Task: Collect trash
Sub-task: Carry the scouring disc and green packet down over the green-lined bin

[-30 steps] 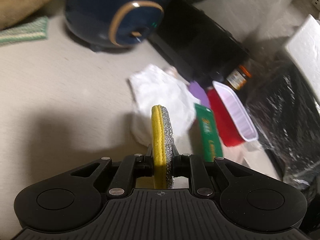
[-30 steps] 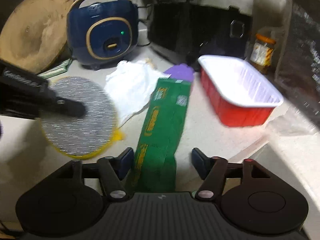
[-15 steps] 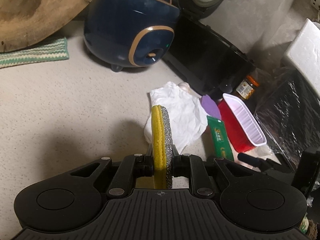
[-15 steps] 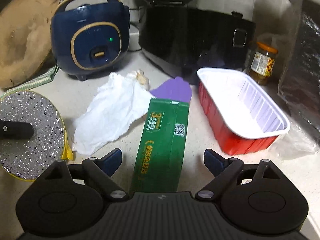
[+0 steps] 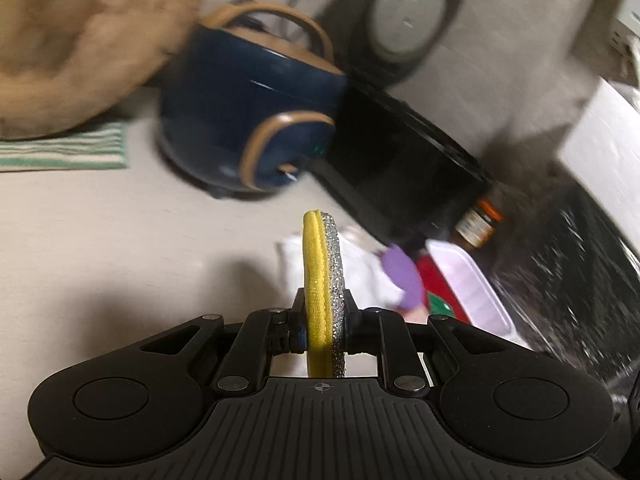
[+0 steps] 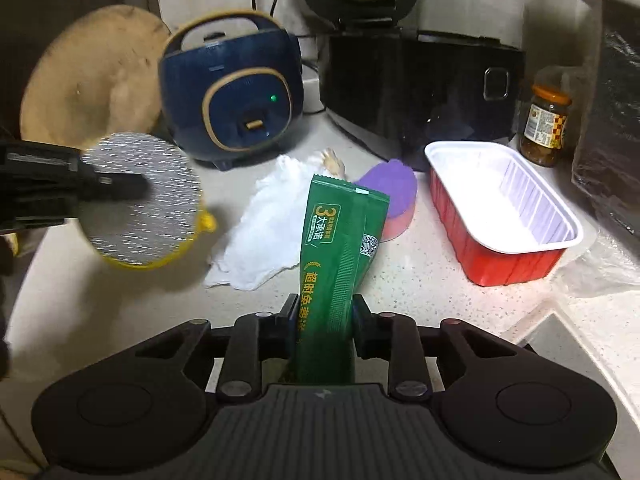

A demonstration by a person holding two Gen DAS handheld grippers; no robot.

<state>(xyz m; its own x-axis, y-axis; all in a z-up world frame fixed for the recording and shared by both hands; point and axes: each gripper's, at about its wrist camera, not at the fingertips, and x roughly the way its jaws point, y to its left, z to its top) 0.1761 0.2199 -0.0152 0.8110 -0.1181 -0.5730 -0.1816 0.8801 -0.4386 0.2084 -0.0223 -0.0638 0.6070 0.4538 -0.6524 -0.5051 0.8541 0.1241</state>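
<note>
left claw [image 5: 323, 330] clamped, right claw [image 6: 322, 320] closing, loaded

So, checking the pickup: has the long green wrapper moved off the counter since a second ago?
Yes. The long green wrapper now tilts up, lifted above the white tissue.

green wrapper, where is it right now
In the right wrist view the long green plastic wrapper stands bottom centre between the closing right gripper fingers, in front of the crumpled white tissue and the purple sponge.

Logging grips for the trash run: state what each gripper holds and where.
The left gripper pinches the round scrub pad edge-on at its lower rim. The right gripper is closing on the green packet, pressing its lower end.
</note>
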